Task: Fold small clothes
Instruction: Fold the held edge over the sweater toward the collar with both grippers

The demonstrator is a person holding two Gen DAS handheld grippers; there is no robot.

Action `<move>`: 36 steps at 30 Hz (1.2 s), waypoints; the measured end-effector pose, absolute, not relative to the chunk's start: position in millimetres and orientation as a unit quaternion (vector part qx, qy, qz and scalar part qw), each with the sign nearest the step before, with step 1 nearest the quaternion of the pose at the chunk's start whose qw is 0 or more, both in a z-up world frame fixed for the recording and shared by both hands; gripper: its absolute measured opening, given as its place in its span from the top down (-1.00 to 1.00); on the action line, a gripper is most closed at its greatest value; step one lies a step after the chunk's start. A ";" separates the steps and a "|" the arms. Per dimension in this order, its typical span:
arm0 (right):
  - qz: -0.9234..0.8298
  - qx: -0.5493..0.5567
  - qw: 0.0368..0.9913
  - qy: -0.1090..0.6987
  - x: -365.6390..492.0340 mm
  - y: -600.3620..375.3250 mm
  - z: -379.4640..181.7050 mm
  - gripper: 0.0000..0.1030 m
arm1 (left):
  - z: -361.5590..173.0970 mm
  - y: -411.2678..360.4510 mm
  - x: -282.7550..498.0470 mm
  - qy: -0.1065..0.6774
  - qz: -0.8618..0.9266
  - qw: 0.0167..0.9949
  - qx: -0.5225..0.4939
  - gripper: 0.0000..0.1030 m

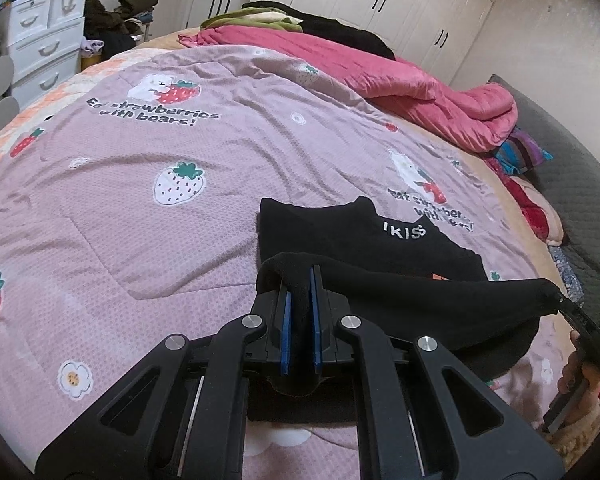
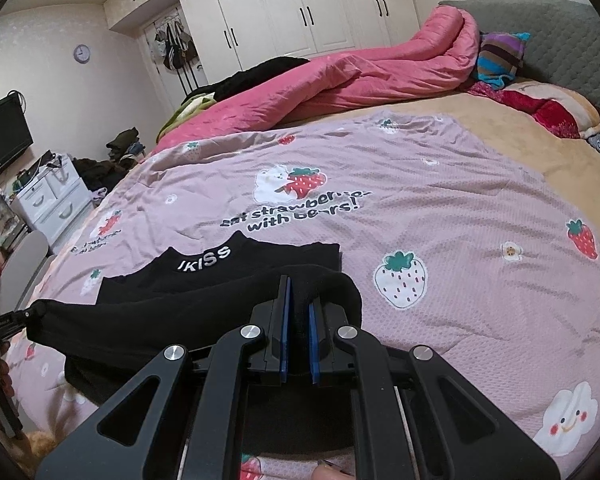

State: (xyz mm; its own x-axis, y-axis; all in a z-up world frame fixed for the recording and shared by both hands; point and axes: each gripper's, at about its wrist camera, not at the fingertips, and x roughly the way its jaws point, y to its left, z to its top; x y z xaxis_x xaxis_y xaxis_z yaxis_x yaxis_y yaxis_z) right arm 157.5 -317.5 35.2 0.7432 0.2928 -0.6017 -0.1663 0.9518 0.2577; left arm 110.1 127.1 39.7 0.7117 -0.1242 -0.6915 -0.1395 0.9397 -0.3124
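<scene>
Two hand-held grippers lift a small black garment's hem over a bed.

The left hand-held gripper (image 1: 300,280) and right hand-held gripper (image 2: 299,292) each pinch the black knit garment (image 1: 360,236), stretched between them above the pink strawberry-print quilt (image 1: 140,200).

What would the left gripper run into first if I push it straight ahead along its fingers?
The left gripper, shut on the black garment, points over that garment's flat half. It would likely meet that collar area first, then the pink strawberry quilt; depth is unclear.
</scene>
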 end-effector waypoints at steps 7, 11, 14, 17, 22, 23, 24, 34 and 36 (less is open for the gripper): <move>0.118 0.095 0.925 0.348 165.6 -317.2 24.4 0.86 | 28.5 126.4 123.3 0.392 0.010 0.905 -0.169 0.95; 0.115 0.090 0.924 0.354 169.7 -315.5 19.0 0.86 | 23.0 126.4 127.8 0.396 0.014 0.903 -0.167 0.92; 0.114 0.086 0.923 0.357 171.4 -314.8 16.0 0.86 | 21.7 126.0 129.4 0.397 0.019 0.903 -0.163 0.88; 0.113 0.084 0.922 0.361 172.0 -314.0 13.4 0.79 | 21.9 126.4 130.0 0.398 0.026 0.904 -0.155 0.87; 0.107 0.084 0.922 0.361 170.1 -315.7 12.6 0.40 | 24.3 124.4 129.0 0.395 0.027 0.906 -0.150 0.63; 0.107 0.084 0.922 0.361 169.5 -316.1 12.8 0.39 | 25.8 124.0 127.9 0.392 0.026 0.907 -0.150 0.59; 0.106 0.084 0.923 0.360 168.7 -316.2 13.4 0.39 | 26.9 123.6 126.8 0.391 0.026 0.908 -0.149 0.58; 0.115 0.058 0.933 0.337 146.1 -310.2 30.2 0.37 | 49.5 115.5 103.9 0.366 0.012 0.919 -0.146 0.42; 0.120 0.053 0.933 0.336 142.5 -307.7 31.9 0.37 | 51.1 110.9 99.5 0.369 0.004 0.919 -0.142 0.42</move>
State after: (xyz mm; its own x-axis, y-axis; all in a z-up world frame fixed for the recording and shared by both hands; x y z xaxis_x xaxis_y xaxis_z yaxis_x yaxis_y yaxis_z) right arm 142.5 -307.7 31.9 0.7452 0.2594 -0.6143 -0.1876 0.9656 0.1802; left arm 99.5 110.9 51.1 0.7283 -0.0964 -0.6784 -0.1123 0.9599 -0.2570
